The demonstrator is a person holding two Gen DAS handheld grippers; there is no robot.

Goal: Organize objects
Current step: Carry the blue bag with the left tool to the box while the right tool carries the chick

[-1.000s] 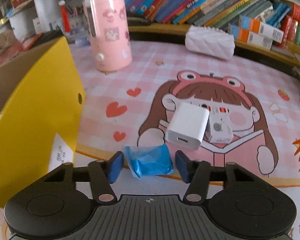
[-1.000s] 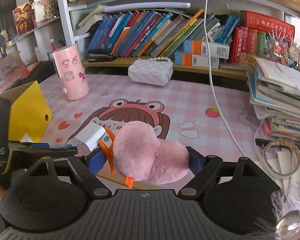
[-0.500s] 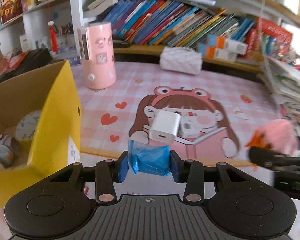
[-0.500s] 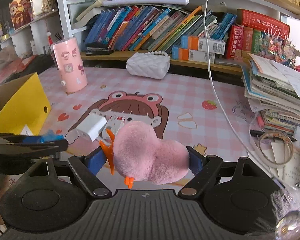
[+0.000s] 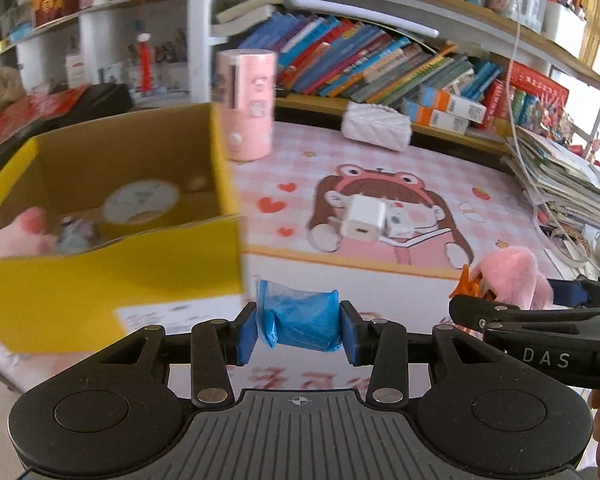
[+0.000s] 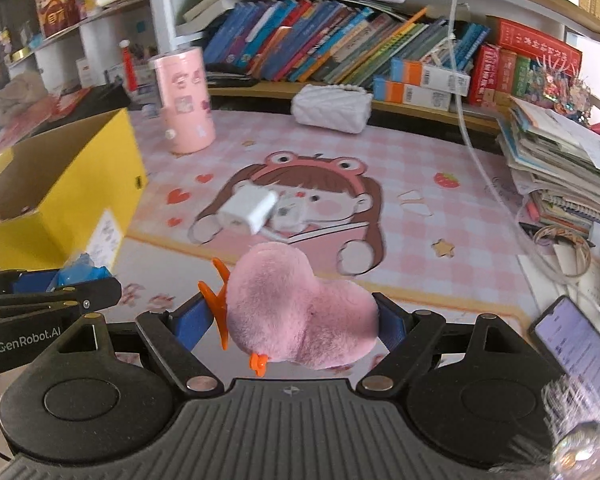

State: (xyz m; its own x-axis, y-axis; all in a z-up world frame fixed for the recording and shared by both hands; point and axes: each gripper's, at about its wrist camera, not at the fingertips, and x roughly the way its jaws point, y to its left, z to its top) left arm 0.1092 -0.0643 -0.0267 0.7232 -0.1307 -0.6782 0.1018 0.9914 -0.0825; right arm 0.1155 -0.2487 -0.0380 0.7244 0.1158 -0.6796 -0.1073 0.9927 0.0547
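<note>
My left gripper (image 5: 298,326) is shut on a blue plastic bag roll (image 5: 302,322) and holds it in the air, right of the open yellow cardboard box (image 5: 112,280). The box holds a pink plush, a round white item and a small grey toy. My right gripper (image 6: 296,320) is shut on a pink plush clip (image 6: 296,316) with orange prongs; it also shows in the left wrist view (image 5: 512,276). A white charger block (image 5: 362,222) and a small white box (image 5: 398,224) lie on the pink mat (image 5: 420,184).
A pink cylinder (image 5: 246,104) stands behind the box. A white quilted pouch (image 5: 376,126) lies by the bookshelf. Stacked books and papers (image 6: 560,168) fill the right side, with a phone (image 6: 576,344), cables and a tape ring (image 6: 564,248) nearby.
My left gripper has risen and swung left with the blue roll, so the box's inside now shows. My right gripper has lifted a little with the plush clip.
</note>
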